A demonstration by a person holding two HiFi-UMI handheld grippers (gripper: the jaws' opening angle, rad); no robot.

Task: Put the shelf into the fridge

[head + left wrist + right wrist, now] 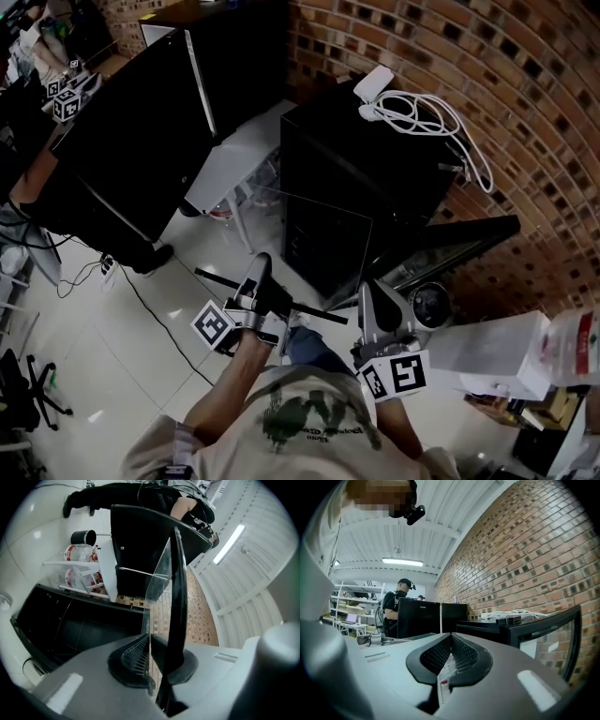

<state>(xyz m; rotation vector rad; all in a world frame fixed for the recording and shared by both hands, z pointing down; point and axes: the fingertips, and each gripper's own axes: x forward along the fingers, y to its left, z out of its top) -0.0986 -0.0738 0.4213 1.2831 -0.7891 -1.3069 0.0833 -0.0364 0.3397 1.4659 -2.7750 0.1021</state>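
I've got the shelf [314, 239] in the air between both tools, just in front of the open fridge [375, 159]. Its glass is tipped up towards the opening and its black trim bar is nearest me. The left gripper [261, 281] has its fingers [133, 656] narrow and clamped on the pane beside the trim. The right gripper [373, 305] has its fingers [436, 656] nearly together on a thin clear edge, which I take to be the shelf's right side.

To seat it well, I'd level the pane first. Then I'd square its far edge to the fridge's front edge and feed it straight in. Both side edges need to stay clear of the open door [459, 239] on the right. I can't make out the side rails in the dark interior, so I'd go slowly and keep both grips firm; glass slips.
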